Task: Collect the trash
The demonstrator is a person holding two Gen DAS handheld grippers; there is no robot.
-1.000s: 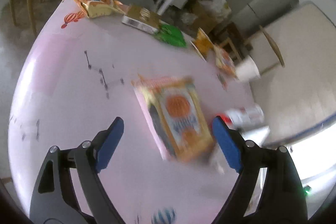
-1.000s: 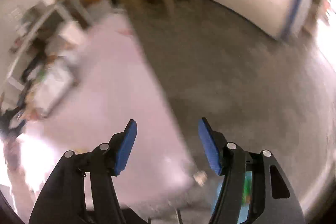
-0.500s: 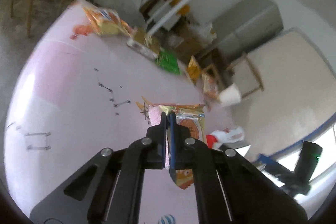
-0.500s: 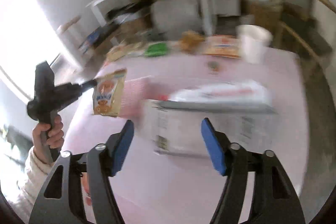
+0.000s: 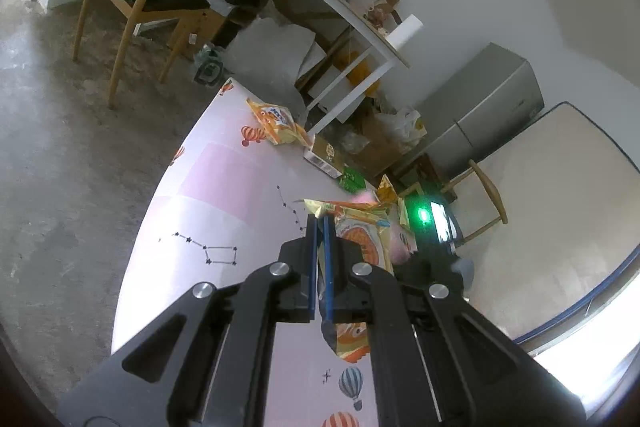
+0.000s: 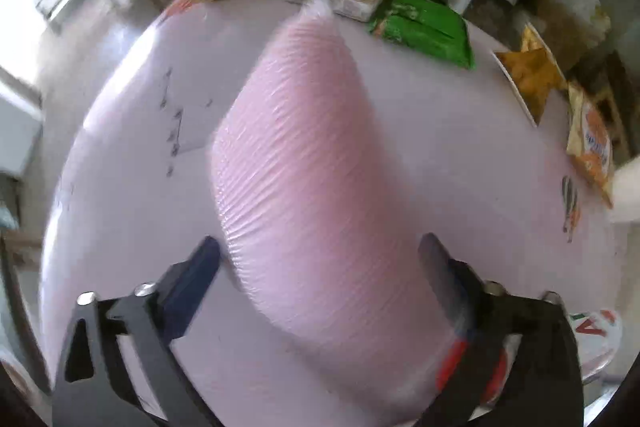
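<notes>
The orange snack packet [image 5: 362,239] hangs above the pink table [image 5: 224,187], pinched at its edge by my left gripper [image 5: 319,267], whose jaws are pressed together on it. My right gripper [image 6: 320,255] has just been opening; its jaws stand wide around the pink bag [image 6: 304,163], not yet squeezing. I should lower it squarely and close on the bag's near end, away from the far wrappers.

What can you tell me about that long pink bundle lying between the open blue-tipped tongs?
The pink bundle looks like a stack of ribbed pink discs, perhaps plates, sleeved in clear plastic gathered to a tail at its far end. It lies lengthwise on the pink table, bending slightly. The right gripper straddles its near end, jaws just opened wider, pads seemingly not pressing it.
</notes>
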